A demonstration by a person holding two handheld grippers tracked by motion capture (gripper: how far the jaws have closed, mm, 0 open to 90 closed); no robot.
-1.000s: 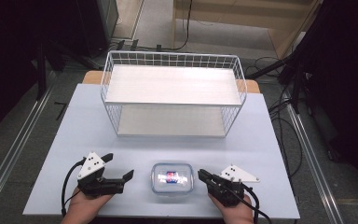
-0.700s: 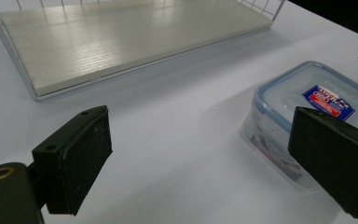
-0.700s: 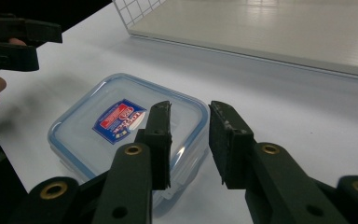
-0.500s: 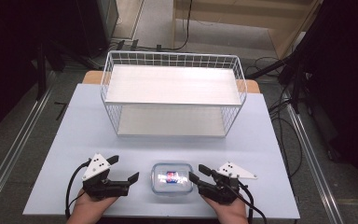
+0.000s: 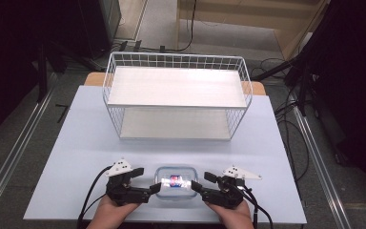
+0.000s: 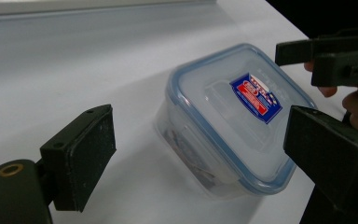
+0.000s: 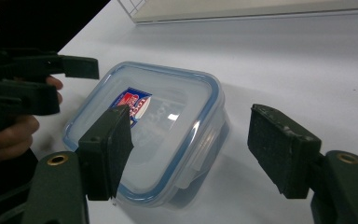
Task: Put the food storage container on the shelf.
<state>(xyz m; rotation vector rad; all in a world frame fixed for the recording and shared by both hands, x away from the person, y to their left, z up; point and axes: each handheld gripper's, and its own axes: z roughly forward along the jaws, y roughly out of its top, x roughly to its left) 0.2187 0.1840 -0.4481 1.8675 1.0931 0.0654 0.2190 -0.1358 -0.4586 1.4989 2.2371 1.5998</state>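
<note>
A clear square food container (image 5: 174,181) with a blue-rimmed lid and a red-and-blue label sits near the table's front edge. My left gripper (image 5: 147,180) is open just left of it. In the left gripper view the container (image 6: 233,107) lies between and beyond the pads (image 6: 81,156), untouched. My right gripper (image 5: 201,181) stands open at its right side; its jaws have just been opening. In the right gripper view the container's near corner (image 7: 168,186) lies between the pads (image 7: 279,149), which do not press on it. The left gripper (image 7: 42,84) shows across the lid.
A white wire basket rack (image 5: 176,95) with an upper and a lower shelf stands at the back middle of the pale blue table (image 5: 76,143). Bare tabletop lies between the rack and the container. Cables (image 5: 295,138) run along the floor on the right.
My left gripper has moved right, up to the container's left side. The right gripper's jaws have gone from shut to open beside the container's right edge.
</note>
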